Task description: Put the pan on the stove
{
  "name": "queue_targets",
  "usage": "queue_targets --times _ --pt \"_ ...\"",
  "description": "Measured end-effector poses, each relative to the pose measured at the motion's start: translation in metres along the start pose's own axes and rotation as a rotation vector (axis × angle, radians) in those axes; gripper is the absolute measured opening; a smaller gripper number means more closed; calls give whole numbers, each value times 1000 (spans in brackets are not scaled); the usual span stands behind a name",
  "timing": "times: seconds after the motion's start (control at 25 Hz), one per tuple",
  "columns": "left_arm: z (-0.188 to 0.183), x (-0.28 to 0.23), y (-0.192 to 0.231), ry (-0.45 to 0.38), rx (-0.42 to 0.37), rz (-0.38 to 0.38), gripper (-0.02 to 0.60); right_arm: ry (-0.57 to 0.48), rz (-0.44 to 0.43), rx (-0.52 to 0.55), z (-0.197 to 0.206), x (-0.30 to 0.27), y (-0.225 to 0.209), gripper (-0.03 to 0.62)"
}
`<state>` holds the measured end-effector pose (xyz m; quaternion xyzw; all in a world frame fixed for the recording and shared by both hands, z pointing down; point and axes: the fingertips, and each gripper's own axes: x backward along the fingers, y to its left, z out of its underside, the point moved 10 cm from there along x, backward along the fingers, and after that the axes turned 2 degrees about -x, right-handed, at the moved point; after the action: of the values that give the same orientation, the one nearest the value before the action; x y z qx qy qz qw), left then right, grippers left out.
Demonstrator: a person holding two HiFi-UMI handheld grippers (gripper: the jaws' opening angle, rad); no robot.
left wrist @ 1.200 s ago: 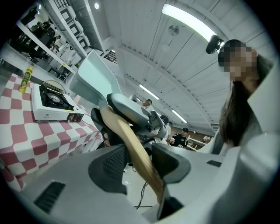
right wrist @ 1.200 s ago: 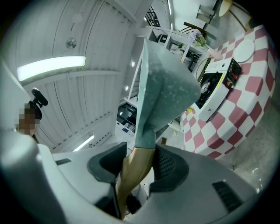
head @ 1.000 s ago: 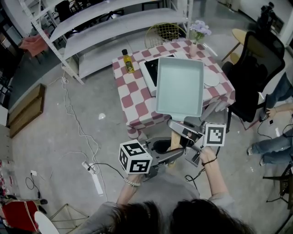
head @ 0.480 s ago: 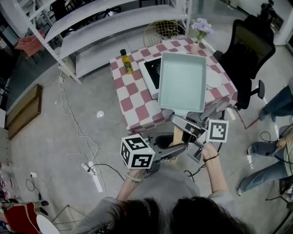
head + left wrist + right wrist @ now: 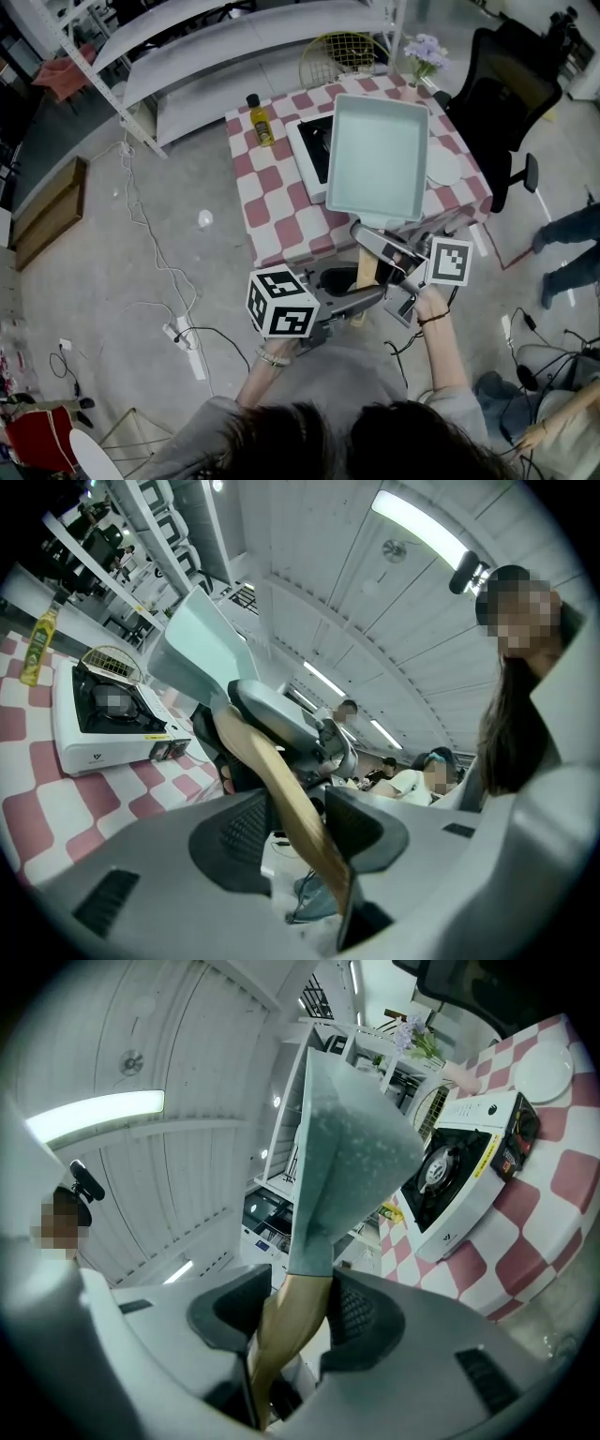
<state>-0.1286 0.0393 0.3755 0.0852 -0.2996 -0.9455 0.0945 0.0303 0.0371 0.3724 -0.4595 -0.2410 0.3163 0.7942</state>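
Observation:
A pale green rectangular pan (image 5: 375, 159) with a wooden handle (image 5: 365, 272) hangs in the air over the near right part of the checkered table (image 5: 272, 202). It partly covers the white portable stove (image 5: 309, 155) below it. My left gripper (image 5: 367, 298) is shut on the handle's lower end, and my right gripper (image 5: 375, 246) is shut on it just below the pan body. In the left gripper view the handle (image 5: 281, 789) runs between the left gripper's (image 5: 295, 822) pads up to the pan (image 5: 202, 644). In the right gripper view the right gripper (image 5: 295, 1312) clamps the handle (image 5: 286, 1326) under the pan (image 5: 342, 1157).
On the table stand a yellow bottle (image 5: 260, 122), a vase of flowers (image 5: 424, 56) and a white plate (image 5: 444, 167). A black office chair (image 5: 497, 112) is at the right and a wire chair (image 5: 339, 56) behind the table. Cables and a power strip (image 5: 187, 347) lie on the floor.
The pan, held in both grippers, has shifted slightly farther over the table toward the stove. A seated person at the right has moved away from the chair.

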Motion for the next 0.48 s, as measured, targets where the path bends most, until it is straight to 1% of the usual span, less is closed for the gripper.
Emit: queue_targets --times 0.24,0.48 --pt "-14 -21 16 -27 26 -38 192 53 -19 -23 -30 -1 -16 179" --pt "-32 -50 39 -72 52 -82 192 129 -28 -32 -71 -1 -39 179"
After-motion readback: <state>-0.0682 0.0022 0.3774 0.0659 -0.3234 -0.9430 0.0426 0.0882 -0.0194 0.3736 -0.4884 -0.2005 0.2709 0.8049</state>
